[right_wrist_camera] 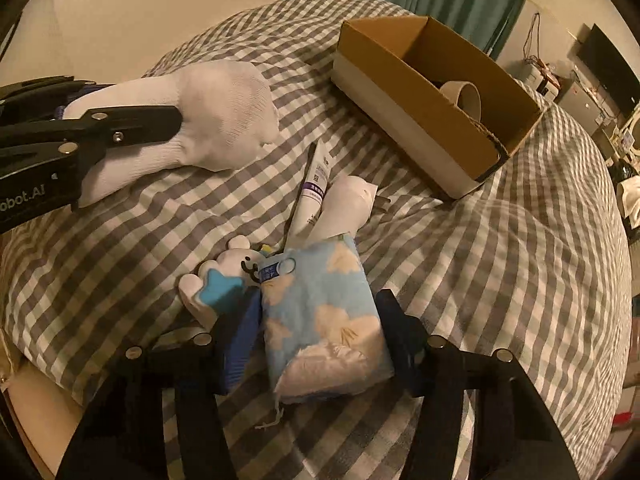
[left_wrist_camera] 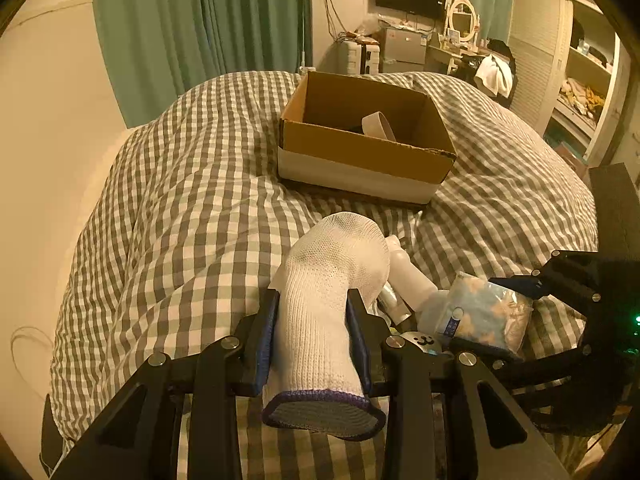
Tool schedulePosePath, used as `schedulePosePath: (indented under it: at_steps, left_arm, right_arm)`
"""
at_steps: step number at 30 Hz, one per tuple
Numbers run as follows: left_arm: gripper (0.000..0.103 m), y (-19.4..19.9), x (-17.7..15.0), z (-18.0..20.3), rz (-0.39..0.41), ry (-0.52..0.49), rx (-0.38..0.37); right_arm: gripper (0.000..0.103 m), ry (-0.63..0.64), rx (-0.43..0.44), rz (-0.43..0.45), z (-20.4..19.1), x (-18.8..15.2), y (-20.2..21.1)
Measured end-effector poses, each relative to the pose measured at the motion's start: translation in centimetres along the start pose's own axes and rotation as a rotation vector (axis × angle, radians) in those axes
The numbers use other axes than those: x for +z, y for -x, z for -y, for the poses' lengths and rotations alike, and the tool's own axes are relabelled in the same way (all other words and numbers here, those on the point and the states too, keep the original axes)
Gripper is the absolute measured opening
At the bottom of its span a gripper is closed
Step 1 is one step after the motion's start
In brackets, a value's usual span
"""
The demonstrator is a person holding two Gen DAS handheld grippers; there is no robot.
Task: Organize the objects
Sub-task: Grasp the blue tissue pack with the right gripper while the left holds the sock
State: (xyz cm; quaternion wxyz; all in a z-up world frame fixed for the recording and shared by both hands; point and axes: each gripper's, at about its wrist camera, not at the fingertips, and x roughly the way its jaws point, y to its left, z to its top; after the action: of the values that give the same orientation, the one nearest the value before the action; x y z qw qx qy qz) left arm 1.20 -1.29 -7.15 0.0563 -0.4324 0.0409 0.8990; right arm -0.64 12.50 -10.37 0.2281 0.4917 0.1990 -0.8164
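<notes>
A white sock (left_wrist_camera: 320, 312) was clamped between the closed jaws of the left gripper (left_wrist_camera: 314, 336) above the checked bed (left_wrist_camera: 180, 220). A blue tissue pack (right_wrist_camera: 324, 316) was gripped by the right gripper (right_wrist_camera: 316, 344), near a cardboard box (right_wrist_camera: 420, 120).

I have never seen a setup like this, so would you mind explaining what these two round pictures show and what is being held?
No robot here: a person holds a two-finger tool in each hand, and a fisheye camera on each looks along its fingers, hence the round pictures. One view is from the left tool, which grips a white sock. The other is from the right tool, closed on a blue tissue pack. On the checked duvet lie a small plush toy, a cream tube and a white bottle. Beyond sits a cardboard box holding a tape roll.
</notes>
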Motion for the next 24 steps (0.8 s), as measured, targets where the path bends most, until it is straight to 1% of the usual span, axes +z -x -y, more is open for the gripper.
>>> schedulePosePath:
  at_steps: [6, 11, 17, 24]
  left_arm:
    - [0.033, 0.8, 0.2, 0.1, 0.028, -0.002, 0.001]
    - [0.033, 1.5, 1.1, 0.0, 0.05, -0.011, 0.009]
    - [0.033, 1.9, 3.2, 0.2, 0.085, -0.032, 0.018]
    - [0.033, 1.8, 6.9, 0.2, 0.126, -0.054, 0.022]
  right_arm:
    - [0.056, 0.002, 0.011, 0.05, 0.3, 0.5, 1.9]
    - [0.056, -0.002, -0.022, 0.1, 1.0, 1.3, 4.0]
    - [0.056, -0.001, -0.053, 0.152, 1.9, 3.0, 5.8]
    - [0.056, -0.007, -0.098, 0.229, 3.7, 5.9, 7.7]
